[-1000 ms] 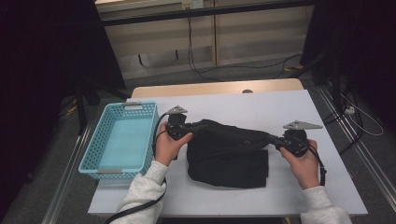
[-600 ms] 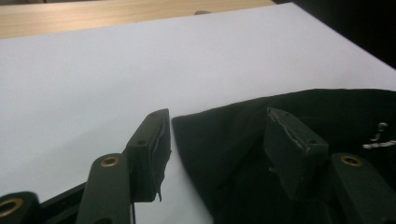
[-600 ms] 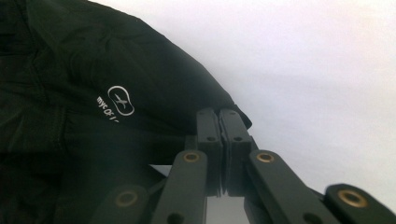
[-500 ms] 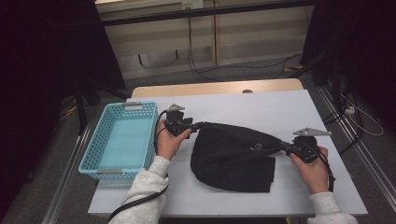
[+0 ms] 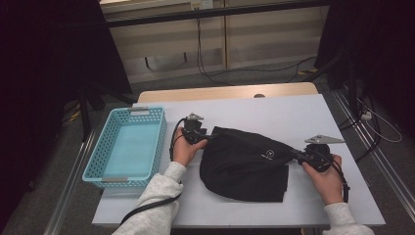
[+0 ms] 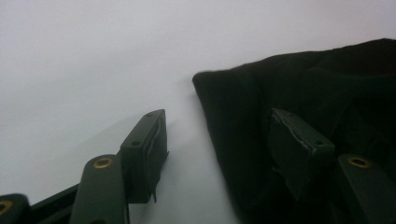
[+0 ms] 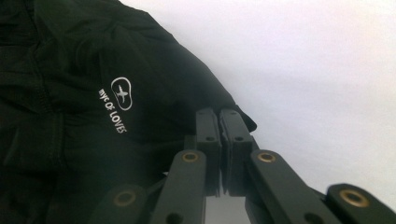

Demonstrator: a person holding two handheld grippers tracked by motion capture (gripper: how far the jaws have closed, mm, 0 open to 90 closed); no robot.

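Just bare table (image 5: 274, 110) beyond garment (image 5: 244, 164) edge

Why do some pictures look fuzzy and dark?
High view: dim room, edges nearly black, the white table brightest. Left gripper view: the near tongs look soft. Right gripper view: the black garment shows its white logo sharply.

High view dim, surroundings nearly black, tabletop (image 5: 274, 112) evenly lit from above, soft shadows. Gripper views bright, white tabletop washed out, slightly soft; black fabric (image 7: 93, 93) underexposed, folds barely readable, near jaws blurred.
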